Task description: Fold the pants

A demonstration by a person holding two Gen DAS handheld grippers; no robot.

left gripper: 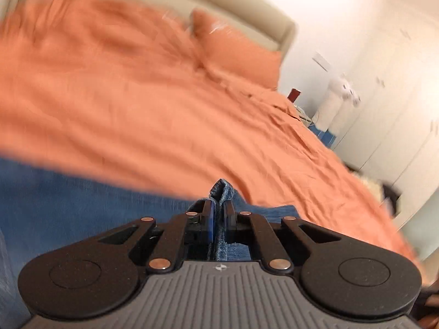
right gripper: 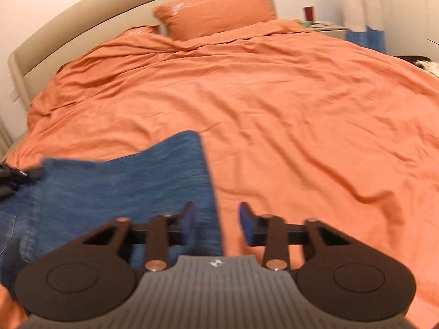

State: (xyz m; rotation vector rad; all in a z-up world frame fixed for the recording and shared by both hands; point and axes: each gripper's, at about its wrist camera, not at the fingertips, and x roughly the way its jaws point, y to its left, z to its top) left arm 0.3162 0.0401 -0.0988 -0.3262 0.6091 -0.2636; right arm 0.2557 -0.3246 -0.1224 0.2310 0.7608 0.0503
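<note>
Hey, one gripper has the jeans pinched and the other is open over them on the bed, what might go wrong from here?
1. The left gripper is shut on only a thin bunched fold of the jeans; a quick pull might slip it free.
2. The right gripper is open, straddling the denim's edge; closing there might also catch the orange duvet.
3. Both views are motion-blurred, so fast moves may skew the fold.

A: What setting is shown?

B: A home bedroom. A wide bed (right gripper: 274,104) under a rumpled orange duvet fills both views, with matching orange pillows (right gripper: 216,11) propped against a beige padded headboard (right gripper: 82,19).

A: Further indicators?

B: A cluttered bedside table (right gripper: 326,28) beside the bed, and white panelled wardrobe doors (left gripper: 389,126) along the wall.
</note>
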